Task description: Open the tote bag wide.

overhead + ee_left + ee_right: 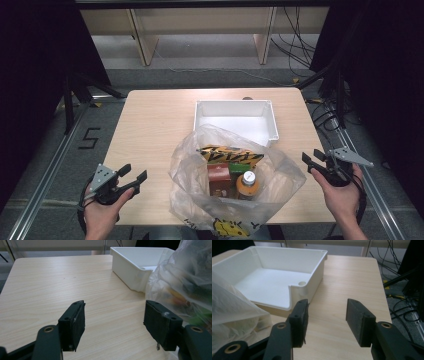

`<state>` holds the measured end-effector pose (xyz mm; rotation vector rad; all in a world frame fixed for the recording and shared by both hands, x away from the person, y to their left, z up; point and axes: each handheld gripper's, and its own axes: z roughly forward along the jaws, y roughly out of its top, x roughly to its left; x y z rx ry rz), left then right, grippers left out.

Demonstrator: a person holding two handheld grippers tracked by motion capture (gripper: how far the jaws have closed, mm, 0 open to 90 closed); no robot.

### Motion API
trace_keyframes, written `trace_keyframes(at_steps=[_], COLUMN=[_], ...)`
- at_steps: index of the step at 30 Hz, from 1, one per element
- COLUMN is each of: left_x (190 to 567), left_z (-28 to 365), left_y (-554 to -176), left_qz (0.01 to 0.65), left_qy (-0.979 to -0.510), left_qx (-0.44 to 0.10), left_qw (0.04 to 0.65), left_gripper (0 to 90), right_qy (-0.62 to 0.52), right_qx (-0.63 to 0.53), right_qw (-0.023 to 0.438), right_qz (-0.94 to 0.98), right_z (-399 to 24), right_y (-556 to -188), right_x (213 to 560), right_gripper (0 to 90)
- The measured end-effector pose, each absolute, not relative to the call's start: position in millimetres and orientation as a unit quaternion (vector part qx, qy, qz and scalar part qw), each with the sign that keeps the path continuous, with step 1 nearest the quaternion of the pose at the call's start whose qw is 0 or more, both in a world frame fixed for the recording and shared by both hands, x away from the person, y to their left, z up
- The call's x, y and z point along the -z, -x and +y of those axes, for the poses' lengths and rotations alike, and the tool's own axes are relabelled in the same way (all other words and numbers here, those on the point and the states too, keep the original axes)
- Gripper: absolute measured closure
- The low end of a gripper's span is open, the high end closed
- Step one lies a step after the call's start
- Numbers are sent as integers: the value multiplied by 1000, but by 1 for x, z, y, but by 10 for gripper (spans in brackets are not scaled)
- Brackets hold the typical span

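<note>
A clear plastic bag point(280, 180) stands open at the table's near middle. Inside it lie a yellow snack packet point(231, 155), a red-brown carton point(219, 180) and an orange bottle with a white cap point(247, 184). Behind the bag sits an empty white tray point(272, 117) point(312, 282) point(127, 272). My left gripper point(133, 175) point(113, 322) hovers at the table's near left corner, open, nothing between its pads. My right gripper point(311, 161) point(327, 321) is held at the right edge beside the bag, open and empty too.
The wooden table point(150, 130) has bare surface left of the bag and tray. Black stand legs point(70, 100) and cables point(325, 115) lie on the floor around the table. Wooden furniture legs point(142, 45) stand behind it.
</note>
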<state>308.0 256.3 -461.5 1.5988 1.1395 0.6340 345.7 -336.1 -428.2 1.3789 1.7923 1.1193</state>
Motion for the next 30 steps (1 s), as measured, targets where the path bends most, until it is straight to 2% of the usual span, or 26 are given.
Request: trace_keyframes(at_steps=[1, 7, 15, 16, 22, 27, 30], left_x=[460, 441, 398, 388, 370, 355, 352], left_z=[255, 245, 226, 220, 202, 183, 169], left_y=[-308, -308, -305, -305, -302, -300, -297], left_qz=[471, 452, 416, 396, 375, 329, 326], left_qy=[-665, -658, -649, -647, -648, -666, -680], left_qx=[-262, -259, -243, -236, -226, -229, -211], left_qw=[517, 544, 589, 607, 623, 629, 621], left_gripper=[333, 347, 356, 355, 343, 337, 333], right_qy=[-526, -511, -460, -458, -424, -411, -391], right_qx=[-431, -467, -511, -510, -527, -545, -553], right_qw=[291, 301, 291, 292, 287, 269, 273], right_qz=[673, 656, 665, 667, 679, 679, 683], right_z=[-335, -331, -310, -307, -295, -288, -284], right_y=[-342, -338, -327, -325, -321, -312, -304], right_x=[426, 407, 371, 367, 351, 334, 324], right_gripper=[533, 568, 570, 570, 567, 560, 554])
